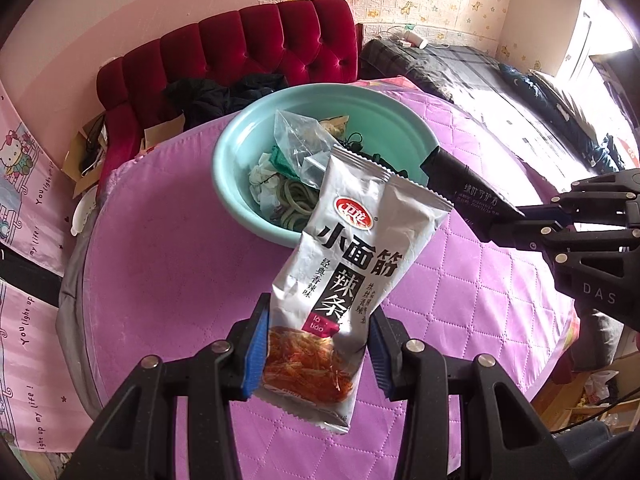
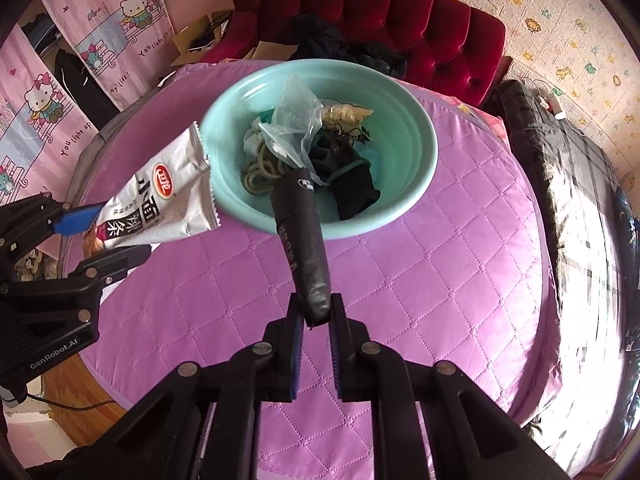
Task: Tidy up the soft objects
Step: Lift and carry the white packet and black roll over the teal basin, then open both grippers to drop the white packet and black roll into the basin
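My left gripper is shut on the lower end of a silver snack packet with black Chinese lettering, held in the air above the purple quilted cover. The same packet shows at the left of the right wrist view, in the left gripper. My right gripper is shut on the flat end of a black tube, which points toward the teal basin. That tube and the right gripper show at the right of the left wrist view. The basin holds a clear plastic bag, rubber bands and dark fabric.
The purple quilted cover spans a round table. Behind it stands a red tufted sofa with dark clothes on it. Pink cartoon curtains hang at the left. A dark plaid bed lies at the right. Cardboard boxes sit beside the sofa.
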A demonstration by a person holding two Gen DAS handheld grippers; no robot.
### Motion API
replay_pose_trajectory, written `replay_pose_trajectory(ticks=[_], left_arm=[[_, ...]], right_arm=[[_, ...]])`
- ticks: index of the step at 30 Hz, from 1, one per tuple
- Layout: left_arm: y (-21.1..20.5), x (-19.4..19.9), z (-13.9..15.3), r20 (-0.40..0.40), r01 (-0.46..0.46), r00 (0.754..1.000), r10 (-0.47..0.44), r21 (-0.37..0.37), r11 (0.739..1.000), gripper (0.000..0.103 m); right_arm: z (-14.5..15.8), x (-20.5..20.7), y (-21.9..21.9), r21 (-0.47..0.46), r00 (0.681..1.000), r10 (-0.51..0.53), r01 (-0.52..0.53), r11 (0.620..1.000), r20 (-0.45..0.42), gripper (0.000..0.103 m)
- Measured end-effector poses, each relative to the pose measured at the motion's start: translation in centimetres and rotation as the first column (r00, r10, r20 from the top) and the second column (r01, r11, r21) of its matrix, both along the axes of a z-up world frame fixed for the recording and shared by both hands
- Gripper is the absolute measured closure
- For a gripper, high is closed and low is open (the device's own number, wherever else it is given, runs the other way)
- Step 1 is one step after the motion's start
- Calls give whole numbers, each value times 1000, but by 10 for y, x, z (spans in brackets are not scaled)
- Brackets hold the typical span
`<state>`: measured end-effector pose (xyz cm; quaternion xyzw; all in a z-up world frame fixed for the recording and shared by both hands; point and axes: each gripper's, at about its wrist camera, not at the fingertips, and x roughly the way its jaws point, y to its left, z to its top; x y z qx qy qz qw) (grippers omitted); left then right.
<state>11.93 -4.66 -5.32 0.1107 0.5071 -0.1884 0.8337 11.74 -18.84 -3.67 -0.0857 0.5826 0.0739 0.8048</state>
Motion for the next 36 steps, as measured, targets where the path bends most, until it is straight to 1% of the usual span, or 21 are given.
replay_pose_trajectory(ticks=[7,15,26,30,36], left_arm=[[-2,37,-3,4,-17,1000,17,8,1000,55],[-3,82,-17,-4,-42,999,42,27,999,55],[-10,133,-42,-25,-83,996,84,36,996,55],[-13,146,-51,-30,-93,995,94,40,995,55],[-23,159,-59,-22,-82,996,84,58,995,55]], right_arm=[[-4,37,0,3,1000,-26,26,1000,16,92],[-14,78,-3,0,998,-60,60,998,13,92],[-45,134,-6,11,994,-107,107,994,-15,91],[-57,152,-9,17,991,-134,134,991,-25,91],[-73,174,-14,20,984,-175,176,984,-40,91]])
